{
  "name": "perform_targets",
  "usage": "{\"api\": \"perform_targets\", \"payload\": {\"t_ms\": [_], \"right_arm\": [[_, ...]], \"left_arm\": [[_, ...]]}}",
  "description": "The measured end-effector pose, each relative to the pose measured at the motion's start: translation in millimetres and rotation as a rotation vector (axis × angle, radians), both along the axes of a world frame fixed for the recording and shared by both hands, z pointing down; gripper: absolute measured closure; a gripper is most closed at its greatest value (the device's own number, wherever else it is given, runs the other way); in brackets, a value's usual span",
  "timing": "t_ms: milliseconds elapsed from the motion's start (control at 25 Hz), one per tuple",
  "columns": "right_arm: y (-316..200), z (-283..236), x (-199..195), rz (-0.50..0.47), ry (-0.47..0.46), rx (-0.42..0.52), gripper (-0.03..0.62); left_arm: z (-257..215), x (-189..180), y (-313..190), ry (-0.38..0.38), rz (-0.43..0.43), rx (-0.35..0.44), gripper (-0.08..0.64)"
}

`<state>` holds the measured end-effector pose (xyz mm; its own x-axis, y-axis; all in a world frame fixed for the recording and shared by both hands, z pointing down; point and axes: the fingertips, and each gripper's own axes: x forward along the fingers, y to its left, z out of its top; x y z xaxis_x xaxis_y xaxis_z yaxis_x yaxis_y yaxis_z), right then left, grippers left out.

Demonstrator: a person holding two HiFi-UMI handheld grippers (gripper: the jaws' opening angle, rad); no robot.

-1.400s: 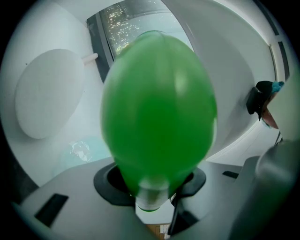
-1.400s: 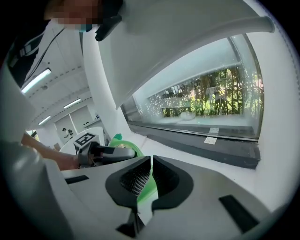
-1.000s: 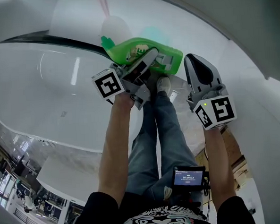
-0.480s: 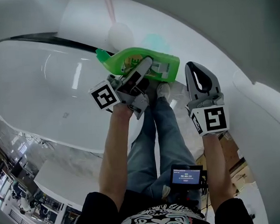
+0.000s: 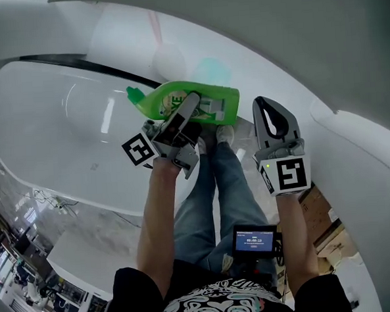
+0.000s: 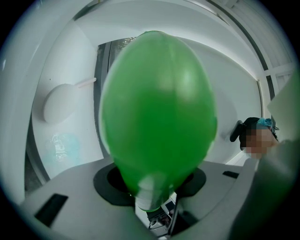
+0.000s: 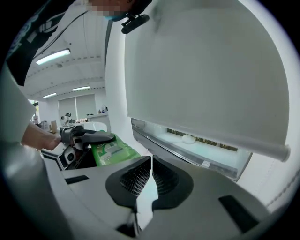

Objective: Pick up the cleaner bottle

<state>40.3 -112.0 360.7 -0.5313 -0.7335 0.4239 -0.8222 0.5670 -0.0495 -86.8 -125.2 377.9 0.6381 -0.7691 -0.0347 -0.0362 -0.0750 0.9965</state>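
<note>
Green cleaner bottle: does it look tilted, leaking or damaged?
The green plastic cleaner bottle is held sideways in the left tongs, its cap pointing to the person's left rather than up. No leak or damage shows. The right tongs are shut and empty.

1 cleaner bottle (image 5: 155,102), green. 2 grippers: left gripper (image 5: 195,100), right gripper (image 5: 266,108). 2 marker cubes: left cube (image 5: 138,150), right cube (image 5: 286,175). 1 bathtub (image 5: 55,134), white. 1 round white object (image 5: 169,58) on ledge. 1 small screen (image 5: 254,239) at person's waist.
</note>
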Motion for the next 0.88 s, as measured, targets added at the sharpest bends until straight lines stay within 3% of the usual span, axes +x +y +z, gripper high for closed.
{"api": "perform_targets", "payload": {"t_ms": [280,880], "right_arm": [[-5.1,-2.0,5.7,0.004,-0.002,0.006,0.563],[-4.1,17.6,21.7,0.053,-0.034,0.018,0.563]], "left_arm": [[1.2,-1.9,2.2,0.044,-0.034,-0.037,0.365],[-4.1,-0.7,-0.7,0.117,-0.071,-0.022,0.365]]}}
